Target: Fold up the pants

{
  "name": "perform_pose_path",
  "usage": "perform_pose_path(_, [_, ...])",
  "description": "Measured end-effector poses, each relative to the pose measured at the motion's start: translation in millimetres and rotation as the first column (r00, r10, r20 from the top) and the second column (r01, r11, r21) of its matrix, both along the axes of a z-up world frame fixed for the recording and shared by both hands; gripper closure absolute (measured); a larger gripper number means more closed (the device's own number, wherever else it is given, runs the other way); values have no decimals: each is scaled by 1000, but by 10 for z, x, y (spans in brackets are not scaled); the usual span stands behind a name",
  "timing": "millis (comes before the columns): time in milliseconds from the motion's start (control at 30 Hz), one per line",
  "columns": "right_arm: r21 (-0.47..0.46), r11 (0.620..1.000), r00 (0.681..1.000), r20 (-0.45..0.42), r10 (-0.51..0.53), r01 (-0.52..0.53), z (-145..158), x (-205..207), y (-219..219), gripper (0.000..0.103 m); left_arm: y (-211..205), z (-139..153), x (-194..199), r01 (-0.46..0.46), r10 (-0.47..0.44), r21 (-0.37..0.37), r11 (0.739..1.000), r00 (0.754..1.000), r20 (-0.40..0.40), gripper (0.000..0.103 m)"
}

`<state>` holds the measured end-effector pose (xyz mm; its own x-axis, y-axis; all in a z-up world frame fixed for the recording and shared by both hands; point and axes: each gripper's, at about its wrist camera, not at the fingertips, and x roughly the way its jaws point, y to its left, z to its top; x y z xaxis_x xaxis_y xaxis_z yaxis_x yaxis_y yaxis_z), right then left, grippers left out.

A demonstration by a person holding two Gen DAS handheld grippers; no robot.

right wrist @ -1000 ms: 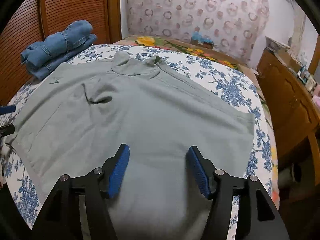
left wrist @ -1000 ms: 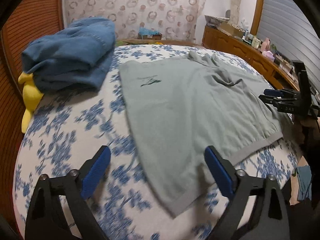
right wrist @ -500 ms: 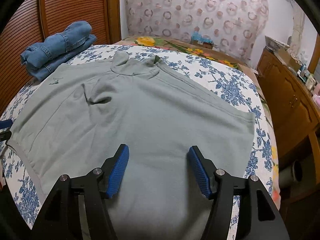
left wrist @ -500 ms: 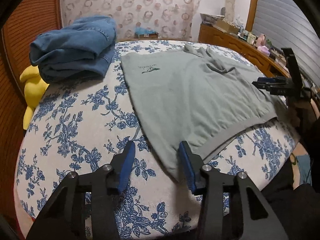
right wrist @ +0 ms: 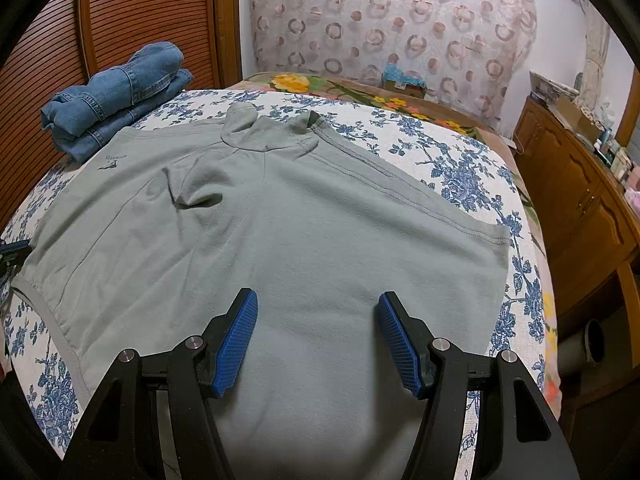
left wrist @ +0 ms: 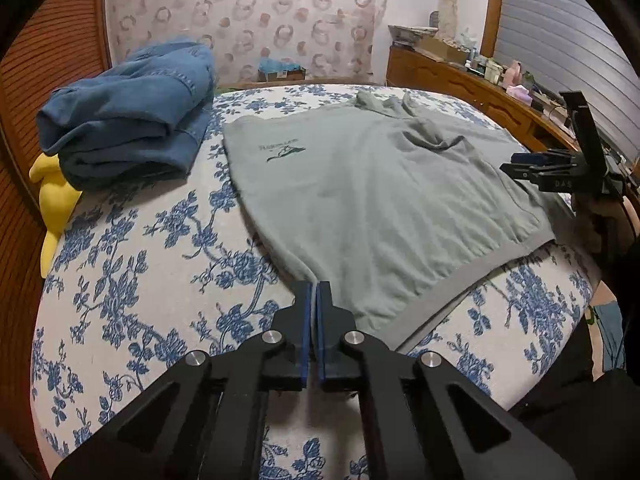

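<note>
Grey-green pants (left wrist: pixel 380 200) lie spread flat on the floral bedspread (left wrist: pixel 140 260), with a small dark logo near the far left corner. My left gripper (left wrist: pixel 314 292) is shut, its blue pads pinching the pants' near left corner where the side edge meets the waistband. In the right wrist view the pants (right wrist: pixel 300 220) fill the middle, and my right gripper (right wrist: pixel 318 336) hovers open above the cloth at their near edge, with nothing pinched. The right gripper (left wrist: pixel 520 164) also shows side-on at the right of the left wrist view. The left gripper (right wrist: pixel 14 250) peeks in at the far left.
Folded blue jeans (left wrist: pixel 128 112) sit stacked at the back left of the bed, with a yellow toy (left wrist: pixel 54 196) beside them. A slatted wooden panel (right wrist: pixel 140 20) stands behind. A wooden dresser (right wrist: pixel 580 200) with clutter runs along the right side.
The left gripper's jaws went from wide open to shut on the pants' near corner, and it shifted slightly. The right gripper stayed still and open.
</note>
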<state>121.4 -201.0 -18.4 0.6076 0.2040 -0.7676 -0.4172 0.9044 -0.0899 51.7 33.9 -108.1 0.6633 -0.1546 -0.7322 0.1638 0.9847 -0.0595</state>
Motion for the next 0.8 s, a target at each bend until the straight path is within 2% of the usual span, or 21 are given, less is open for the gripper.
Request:
perform_pose_path(167, [5,1000,1000,-4,-2,2,6,6,-10,38,-102,182,61,38,-38,-6,999,999,39,100])
perform_pose_path(267, [89,996,999,-31,16,-14,61,-26,-73,38,-232,342,146,90,-89,-25,996,994,59,100])
perform_pose_path(400, [37,999,999,34,13,-14,175,-200,-44,38,-453,566,302,147,-144,-23,989,984,103,100])
perform_pose_path(500, [39,999,998,55,21,-23,256,-316,-53,38,-610,672,400,185,-180,-26,982,976,119,100])
perform_pose_path(667, [72,997,996,90,14,-21,364,-434,-105,38,-812,771,501,229,-222,-49,972,967,124,100])
perform_pose_path(800, [102,994,995,103,15,-25,392,-486,-111,40,-855,733,549,225,-217,-60,973,970,112,100])
